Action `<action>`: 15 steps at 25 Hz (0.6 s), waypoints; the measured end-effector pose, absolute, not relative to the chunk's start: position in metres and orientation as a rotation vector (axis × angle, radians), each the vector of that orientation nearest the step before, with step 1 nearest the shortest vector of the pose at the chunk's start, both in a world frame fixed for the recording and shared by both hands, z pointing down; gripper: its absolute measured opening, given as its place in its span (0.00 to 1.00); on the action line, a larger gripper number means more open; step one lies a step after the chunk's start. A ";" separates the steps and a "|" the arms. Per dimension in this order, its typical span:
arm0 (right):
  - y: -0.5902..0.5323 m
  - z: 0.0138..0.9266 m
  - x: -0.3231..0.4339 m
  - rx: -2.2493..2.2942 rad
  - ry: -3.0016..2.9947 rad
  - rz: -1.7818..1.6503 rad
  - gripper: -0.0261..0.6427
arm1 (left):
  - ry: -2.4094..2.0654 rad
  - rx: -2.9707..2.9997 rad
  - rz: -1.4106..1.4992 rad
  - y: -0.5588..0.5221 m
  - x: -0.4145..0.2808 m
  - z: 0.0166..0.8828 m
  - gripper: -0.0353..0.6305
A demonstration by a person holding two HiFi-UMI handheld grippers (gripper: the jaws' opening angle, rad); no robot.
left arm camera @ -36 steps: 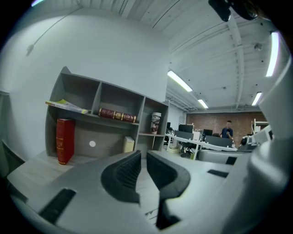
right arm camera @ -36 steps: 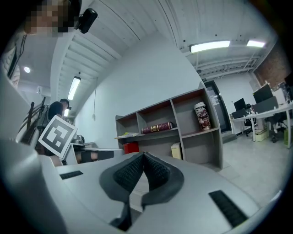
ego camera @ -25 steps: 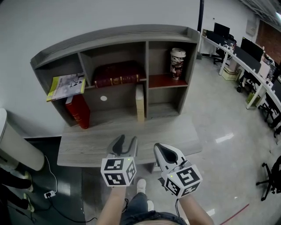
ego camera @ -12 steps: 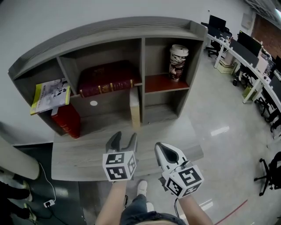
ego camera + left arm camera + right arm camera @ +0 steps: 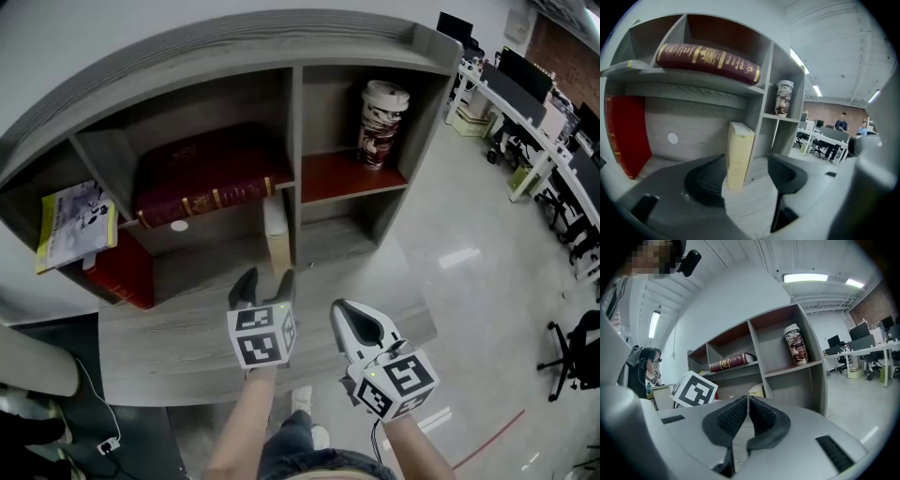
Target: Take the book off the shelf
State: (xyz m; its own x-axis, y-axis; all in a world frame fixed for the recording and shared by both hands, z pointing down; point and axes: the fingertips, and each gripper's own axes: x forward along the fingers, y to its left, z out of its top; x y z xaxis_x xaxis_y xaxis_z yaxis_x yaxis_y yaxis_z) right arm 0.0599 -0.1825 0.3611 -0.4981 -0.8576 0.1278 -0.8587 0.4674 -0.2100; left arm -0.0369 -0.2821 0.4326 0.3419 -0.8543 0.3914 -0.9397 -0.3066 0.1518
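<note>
A cream upright book [image 5: 276, 232] stands in the lower middle bay of the grey shelf unit [image 5: 234, 56], against the divider. My left gripper [image 5: 265, 279] points at it, its jaws opening, with the tips just short of the book and nothing pressed between them. In the left gripper view the cream book [image 5: 738, 152] shows in the gap ahead of the left gripper [image 5: 747, 161]. My right gripper [image 5: 345, 314] hangs shut and empty over the tabletop, to the right. In its own view the right gripper [image 5: 746, 411] has its pads together.
A thick maroon book [image 5: 202, 169] lies flat on the middle shelf. A red book [image 5: 122, 272] and a magazine [image 5: 70, 225] sit in the left bays. A patterned cup [image 5: 382, 111] stands at the upper right. Office desks and chairs [image 5: 544, 141] fill the far right.
My left gripper has moved forward toward the cream book and its jaws have spread wider. The shelf looms closer in the head view. The right gripper has stayed in place, shut.
</note>
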 end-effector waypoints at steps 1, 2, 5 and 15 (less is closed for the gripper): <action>-0.186 0.365 0.058 1.566 -2.678 0.397 0.05 | -1.581 2.258 0.341 -0.287 -0.036 0.435 0.44; -0.190 0.368 0.057 1.560 -2.669 0.406 0.05 | -1.575 2.257 0.344 -0.292 -0.035 0.437 0.44; -0.201 0.376 0.050 1.536 -2.652 0.422 0.05 | -1.560 2.254 0.351 -0.303 -0.032 0.442 0.44; -0.244 0.393 0.044 1.514 -2.595 0.482 0.05 | -1.508 2.246 0.370 -0.330 -0.026 0.456 0.44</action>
